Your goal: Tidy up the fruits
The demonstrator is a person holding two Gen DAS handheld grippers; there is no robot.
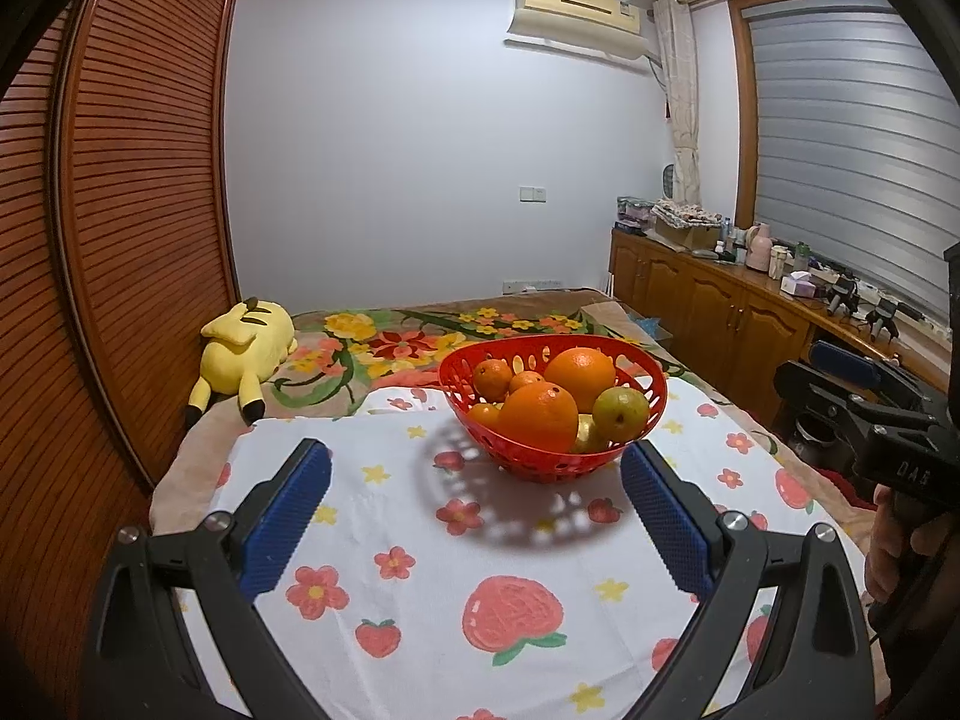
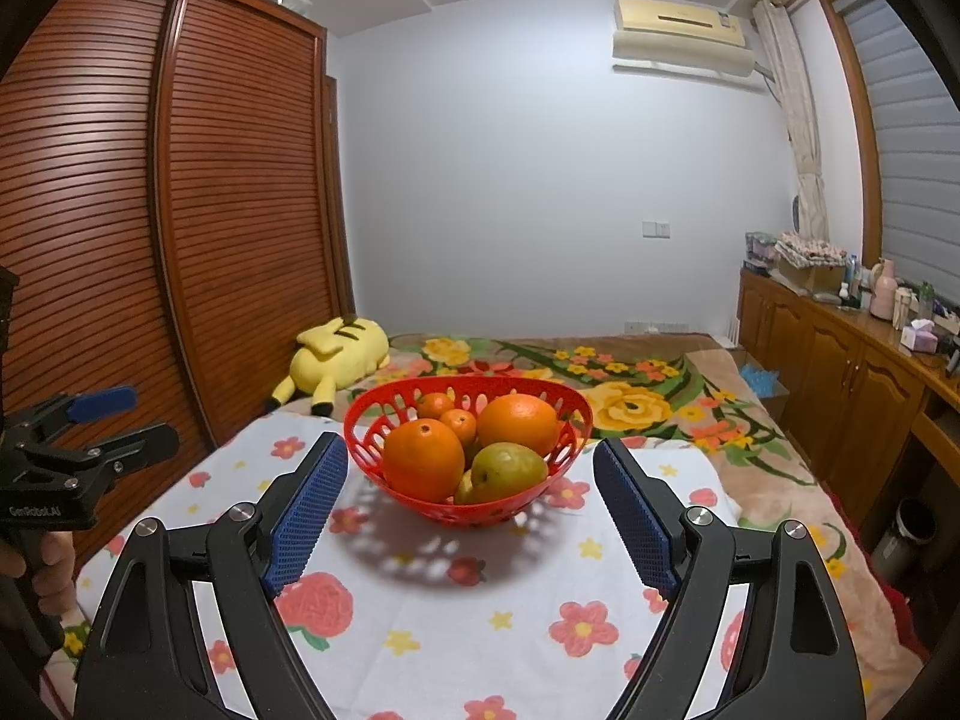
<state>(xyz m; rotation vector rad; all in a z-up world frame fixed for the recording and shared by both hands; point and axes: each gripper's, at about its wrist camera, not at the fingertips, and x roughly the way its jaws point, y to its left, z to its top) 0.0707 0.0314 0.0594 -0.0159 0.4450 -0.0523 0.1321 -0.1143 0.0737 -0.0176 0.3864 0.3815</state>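
Left wrist view shows the red basket (image 1: 552,414) standing on the flowered cloth (image 1: 420,570) spread over the bed, and every fruit in sight lies inside it: two large oranges (image 1: 537,414), a few small tangerines (image 1: 492,378) behind them, a green pear (image 1: 621,411) at the near right rim, and something yellow tucked low beside the pear that is too hidden to name. No loose fruit shows on the cloth around the basket in either view. The left gripper (image 1: 477,483) hangs just short of the basket with its jaws spread wide and nothing between them; the right gripper (image 2: 471,483) does the same, wide and empty, with the basket framed between its blue pads (image 2: 309,510). Judging by this, gathering looks finished or sorting out has not begun; which one cannot be told. A yellow plush toy (image 1: 243,354) lies beyond the basket, to its left.
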